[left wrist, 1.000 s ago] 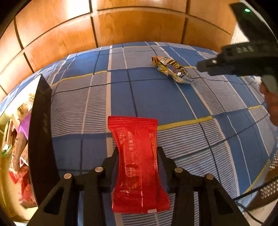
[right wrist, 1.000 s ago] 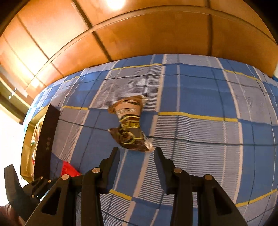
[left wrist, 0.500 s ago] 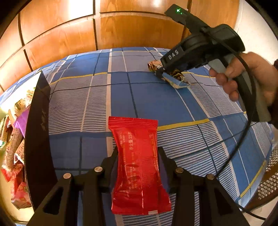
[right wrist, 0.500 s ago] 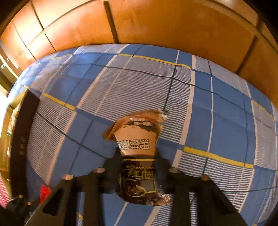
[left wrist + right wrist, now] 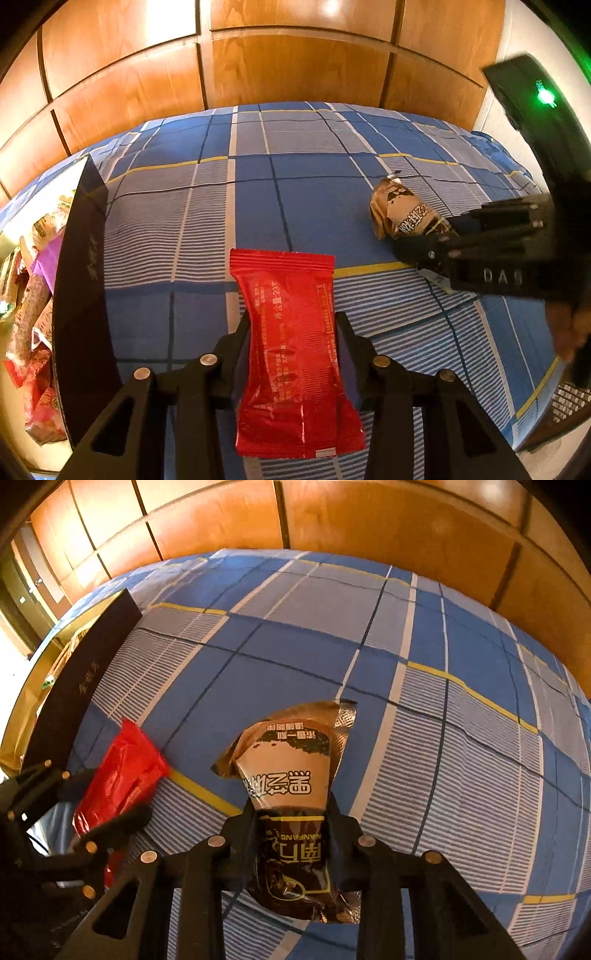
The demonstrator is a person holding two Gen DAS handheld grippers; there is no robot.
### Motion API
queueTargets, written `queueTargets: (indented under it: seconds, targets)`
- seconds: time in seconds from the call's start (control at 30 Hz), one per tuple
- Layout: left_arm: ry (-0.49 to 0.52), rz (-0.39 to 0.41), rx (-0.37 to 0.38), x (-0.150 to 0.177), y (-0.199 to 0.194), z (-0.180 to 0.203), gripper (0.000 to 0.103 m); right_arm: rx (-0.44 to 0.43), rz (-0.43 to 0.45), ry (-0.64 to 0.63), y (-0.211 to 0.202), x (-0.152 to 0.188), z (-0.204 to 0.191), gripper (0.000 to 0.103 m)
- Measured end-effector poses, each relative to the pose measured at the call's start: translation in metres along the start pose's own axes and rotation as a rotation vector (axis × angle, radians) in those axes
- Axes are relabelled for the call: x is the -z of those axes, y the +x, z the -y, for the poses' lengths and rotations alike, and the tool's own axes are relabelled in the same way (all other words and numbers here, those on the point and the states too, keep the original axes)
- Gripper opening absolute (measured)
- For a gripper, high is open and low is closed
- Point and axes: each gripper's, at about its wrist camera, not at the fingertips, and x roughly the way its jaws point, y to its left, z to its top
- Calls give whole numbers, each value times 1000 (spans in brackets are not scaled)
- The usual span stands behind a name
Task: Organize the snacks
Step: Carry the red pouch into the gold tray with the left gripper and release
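Holding now: red packet (image 5: 295, 354) pinched at mid-length between the jaws of the left gripper (image 5: 291, 354), lifted above the cloth (image 5: 207, 236)
Gripping too: brown packet (image 5: 291, 805) squeezed at its waist by the right gripper (image 5: 291, 834), jaws closed on it, sealed top sticking out ahead, lower end hanging below the fingers
Seen from the left: right gripper (image 5: 424, 247) at the brown packet (image 5: 402, 218), low by the cloth; cannot tell whether the packet is clear of the cloth
Done so far: both loose packets in a grip, none lying free on the visible cloth
Stored already: several wrappers (image 5: 33, 295) inside the box (image 5: 81, 280), behind its dark upright wall, at the left edge of the cloth
Left to do: by judgement, carrying both packets over that wall and letting them go among the rest; red packet nearer the box, brown one well apart from it
Beyond: wooden panels (image 5: 295, 62) past the far end of the cloth, nothing to sort there
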Motion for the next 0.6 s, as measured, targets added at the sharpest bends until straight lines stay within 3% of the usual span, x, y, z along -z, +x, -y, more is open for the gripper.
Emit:
queueTargets:
  seconds: [0.4, 0.6]
  targets:
    - [5, -9, -2, 1, -9, -1, 38, 28, 97, 4, -9, 20, -3, 33]
    - [-27, 30, 10, -1, -27, -9, 38, 66, 144, 15, -9, 24, -9, 33]
